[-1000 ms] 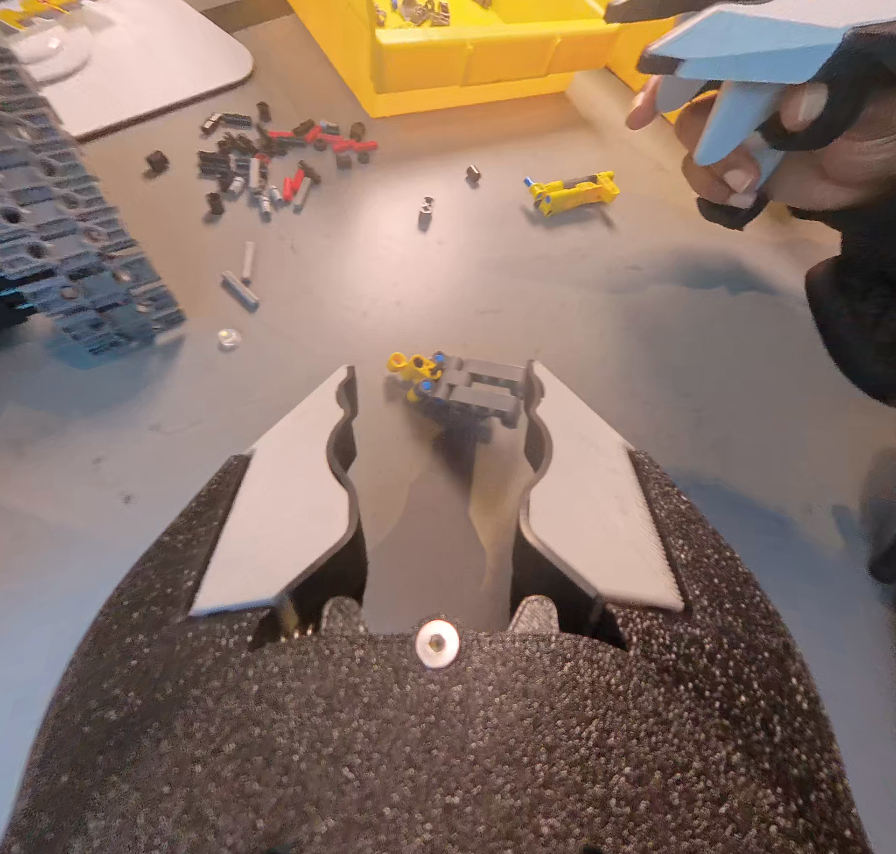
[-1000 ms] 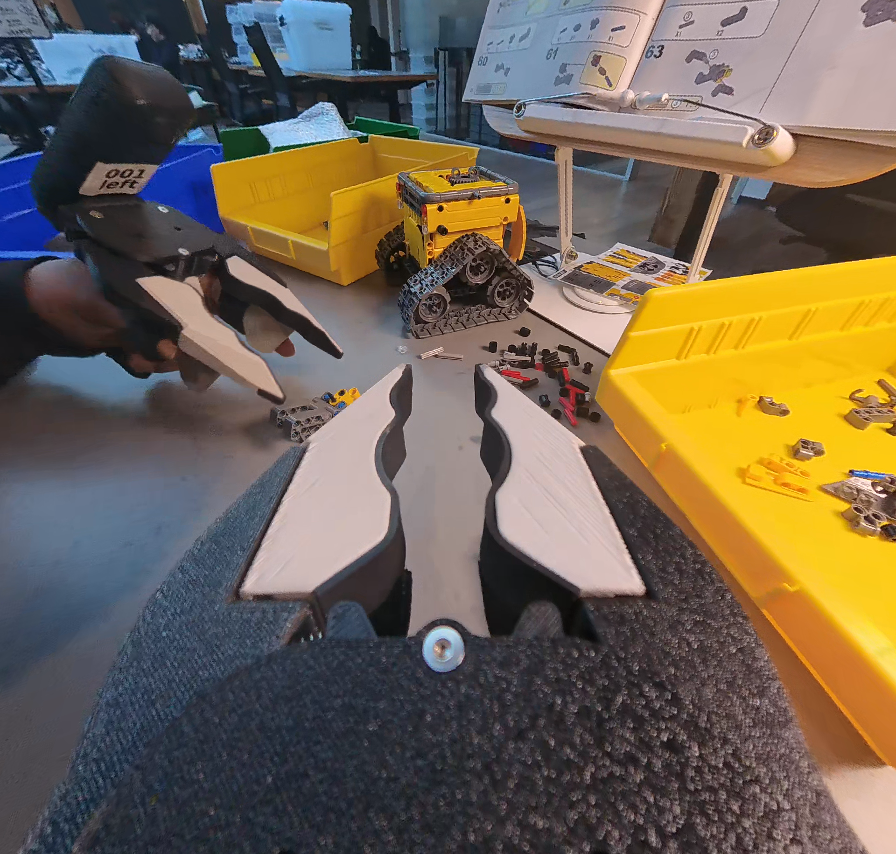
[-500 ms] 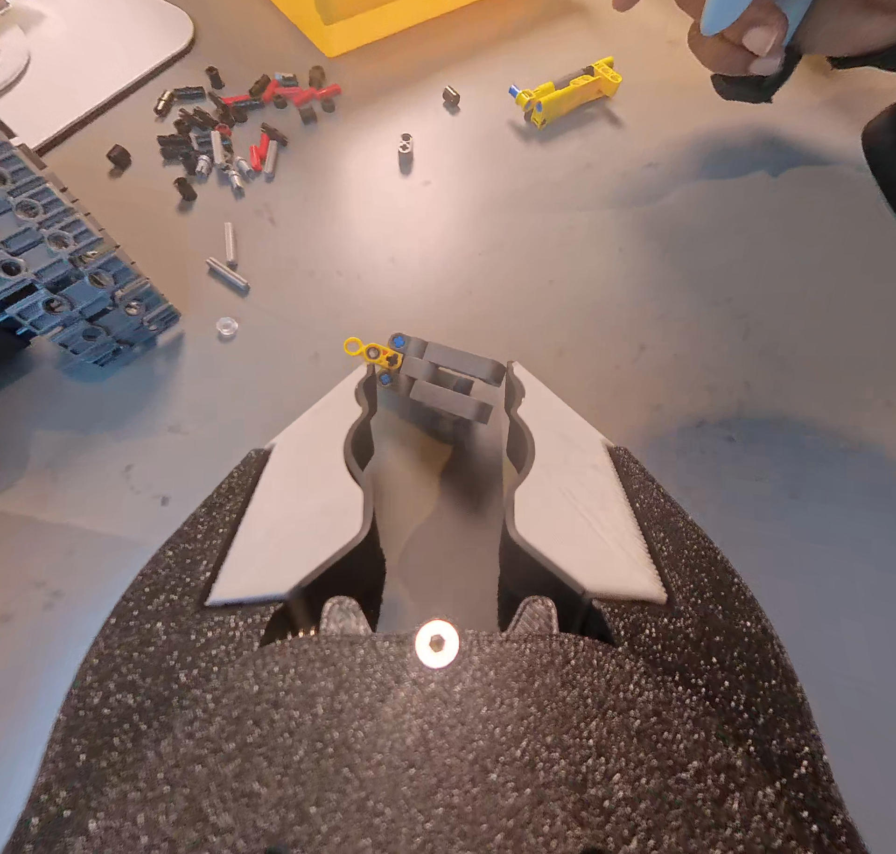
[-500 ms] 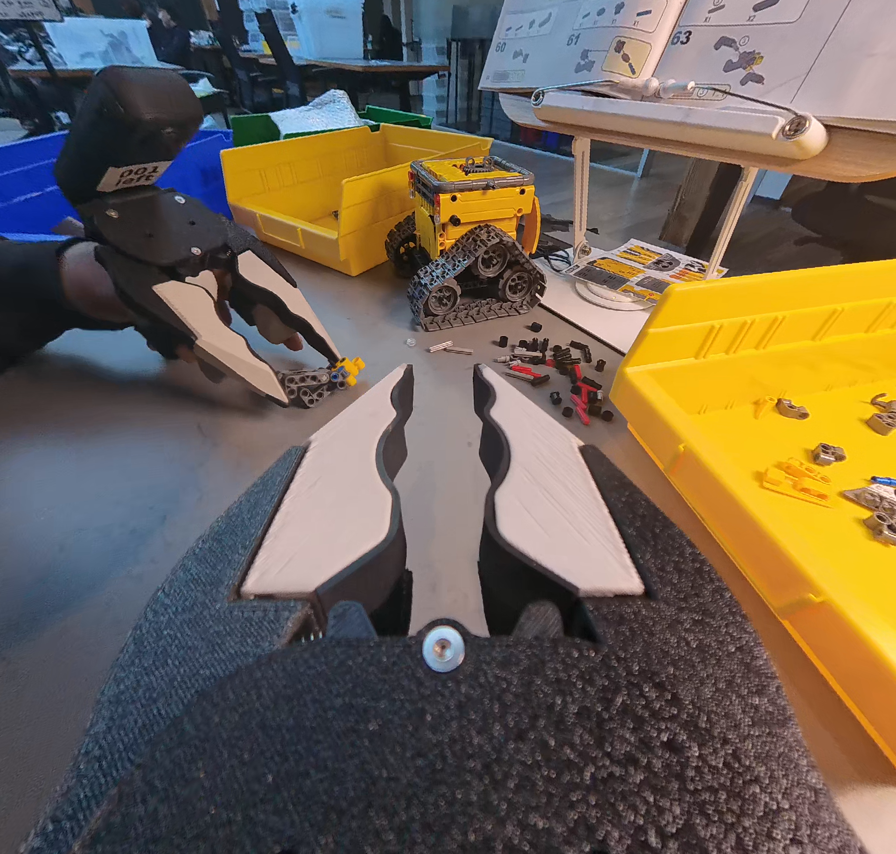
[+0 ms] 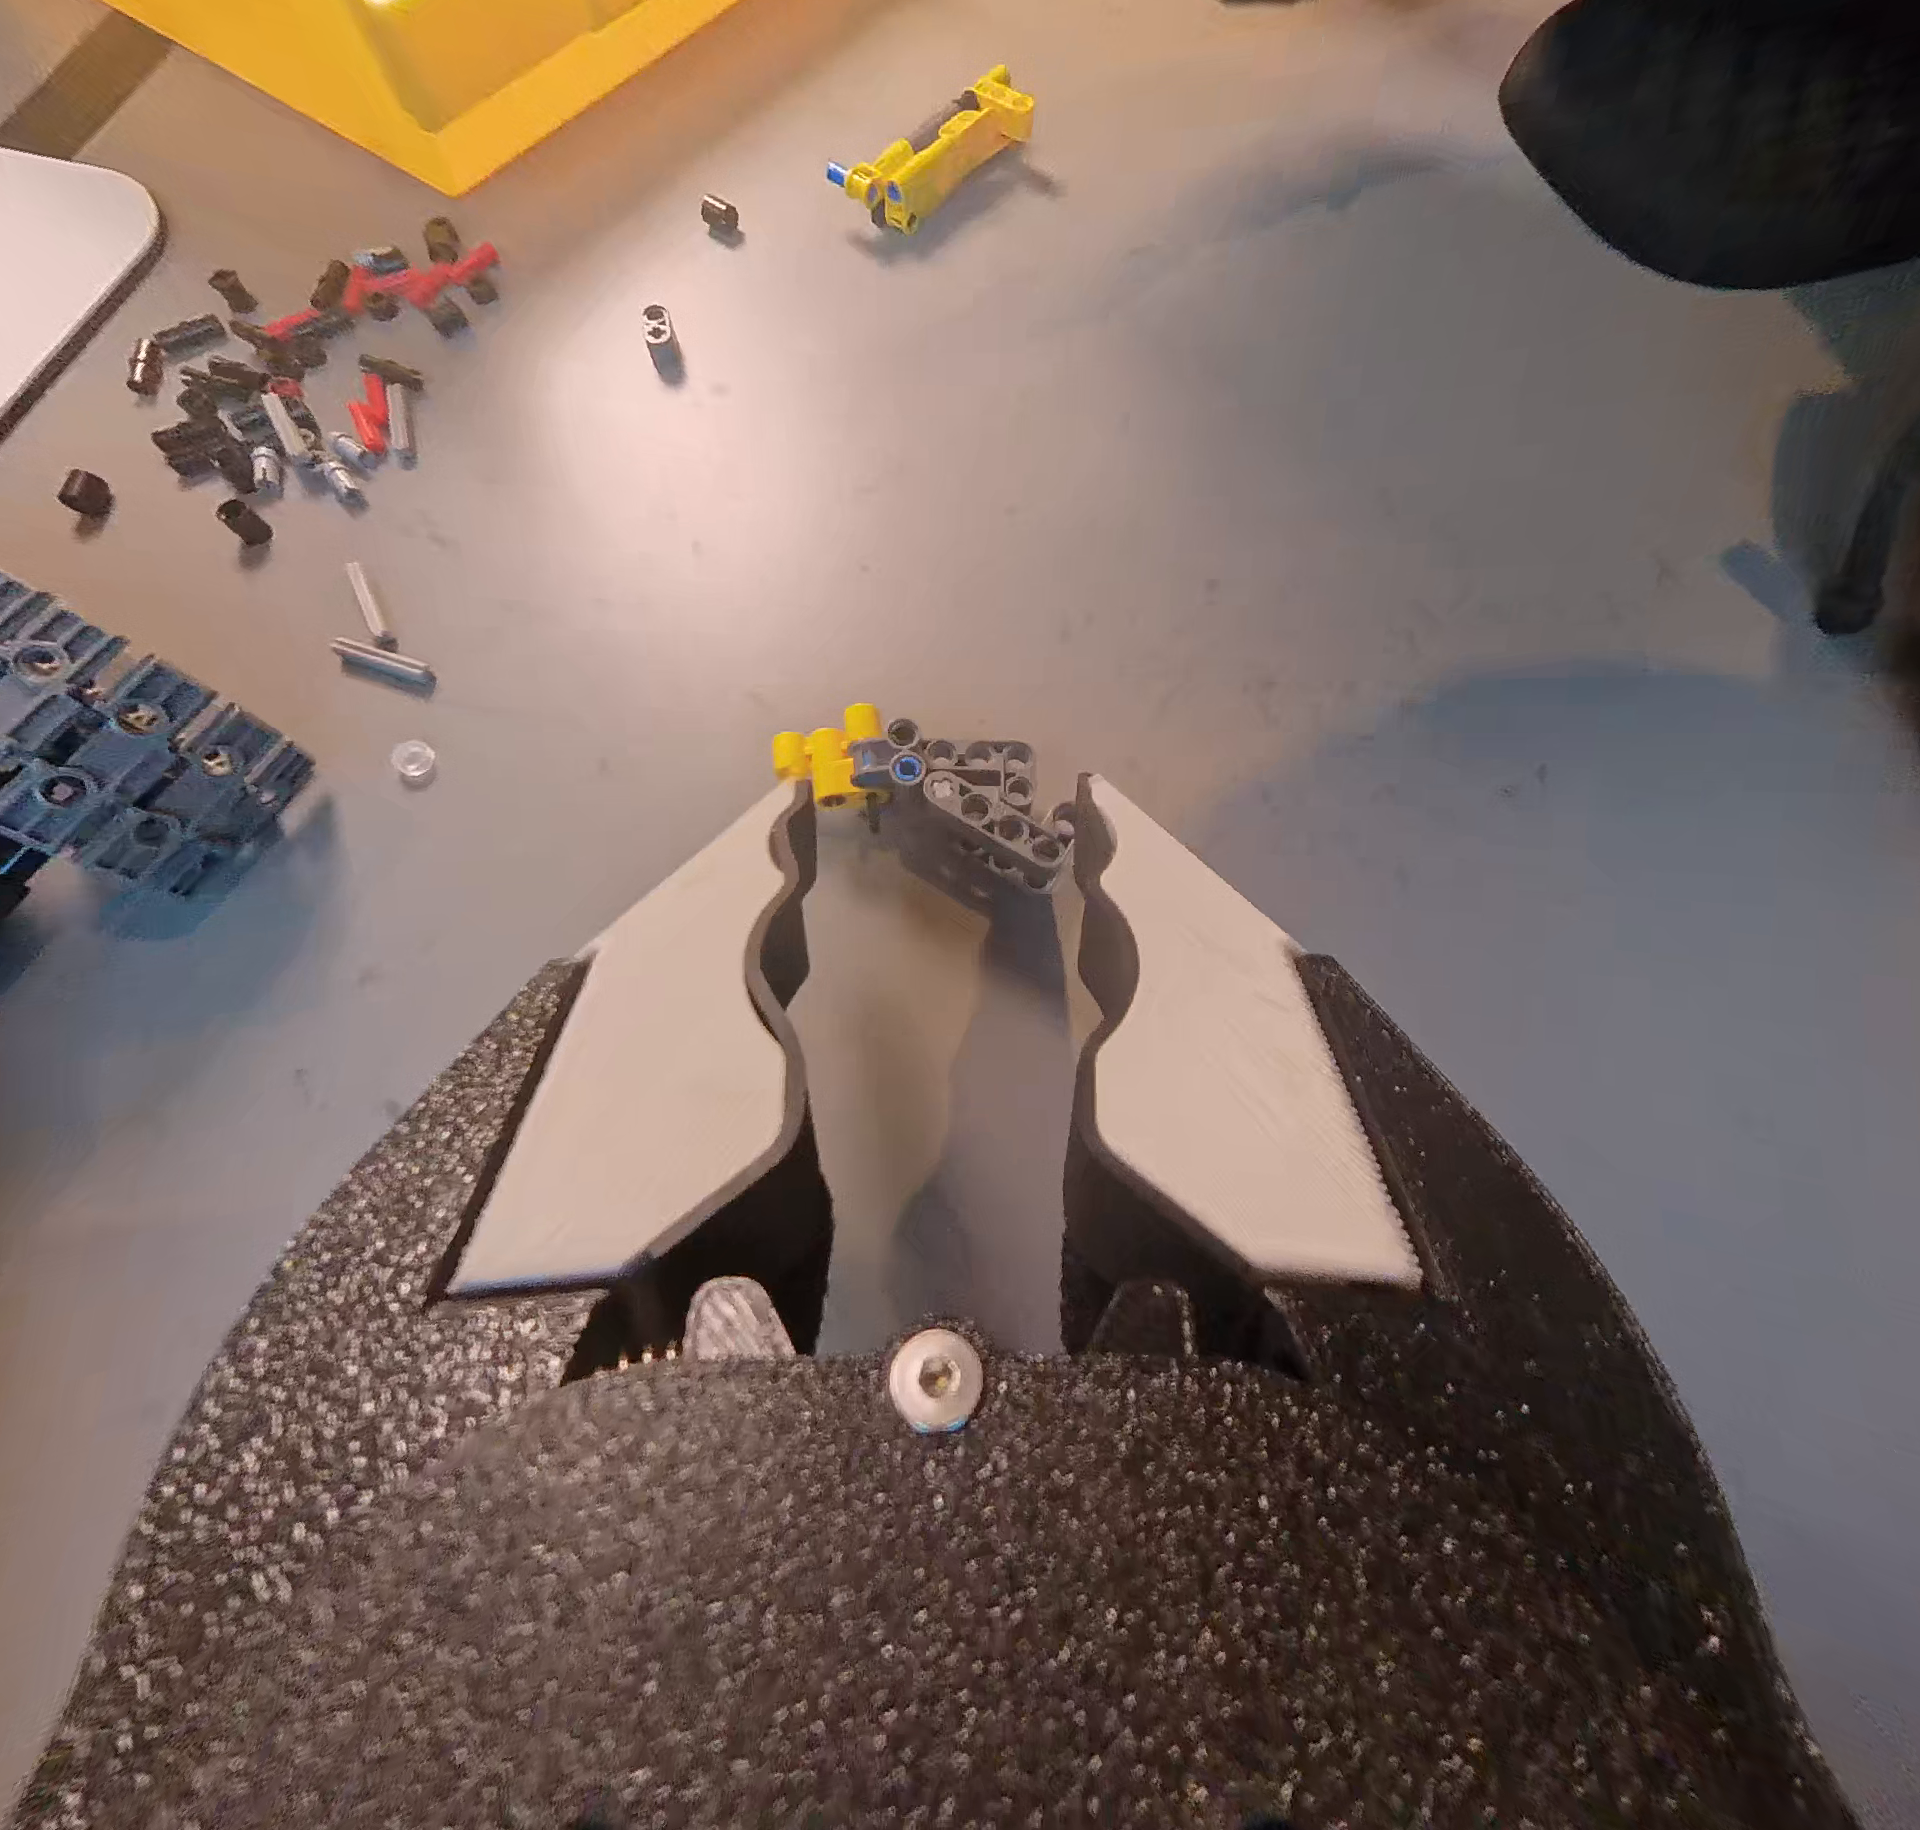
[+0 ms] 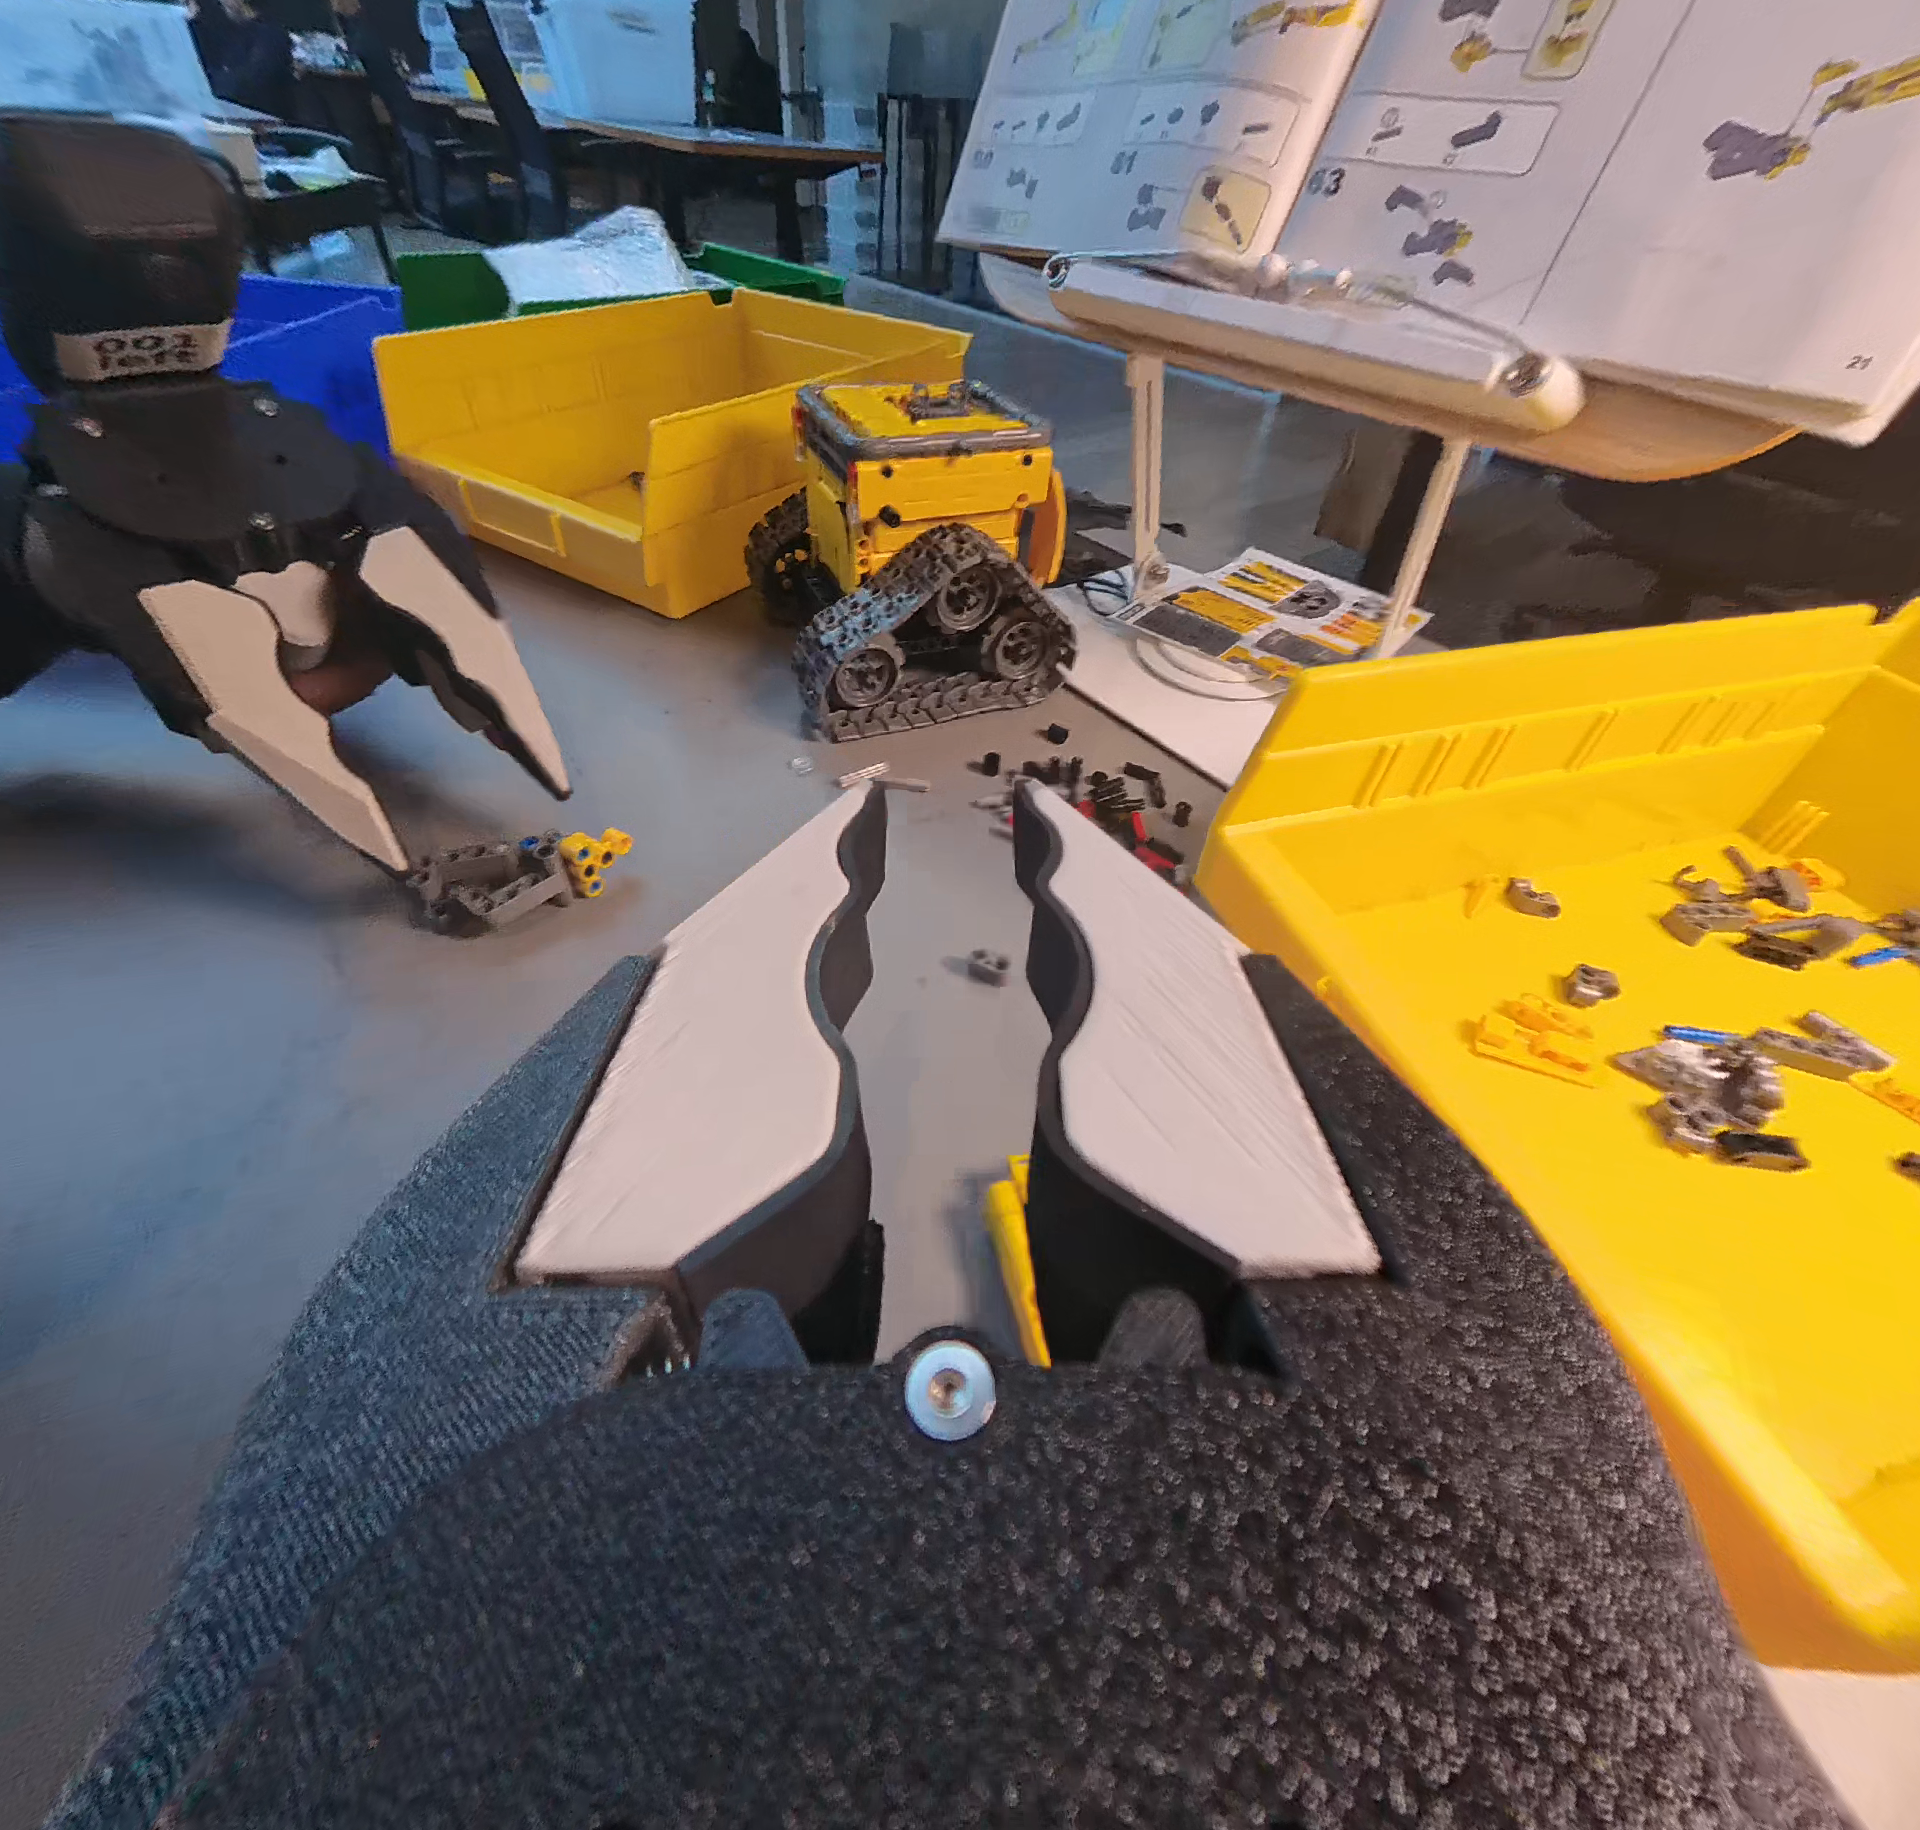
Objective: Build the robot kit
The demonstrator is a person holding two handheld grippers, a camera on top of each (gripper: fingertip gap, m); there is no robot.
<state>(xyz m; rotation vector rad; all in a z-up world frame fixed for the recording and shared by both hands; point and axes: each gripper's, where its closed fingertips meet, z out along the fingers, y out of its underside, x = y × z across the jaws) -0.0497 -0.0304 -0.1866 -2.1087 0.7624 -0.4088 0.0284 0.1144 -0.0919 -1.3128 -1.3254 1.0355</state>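
Left hand-held gripper (image 5: pixel 940 809) low over the counter (image 5: pixel 1299 533), jaws spread wide around a small grey-and-yellow brick assembly (image 5: pixel 940 798); right fingertip touches its grey end, left fingertip just beside the yellow end. Right hand-held gripper (image 6: pixel 948 793) held above the counter, jaws narrowly parted, gripping nothing (loose pins (image 6: pixel 1101 793) beyond; yellow bin (image 6: pixel 1507 772) beside).

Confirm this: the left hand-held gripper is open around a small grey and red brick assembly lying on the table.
Wrong colour. The left hand-held gripper is open around a small grey and yellow brick assembly lying on the table; the left wrist view shows it.
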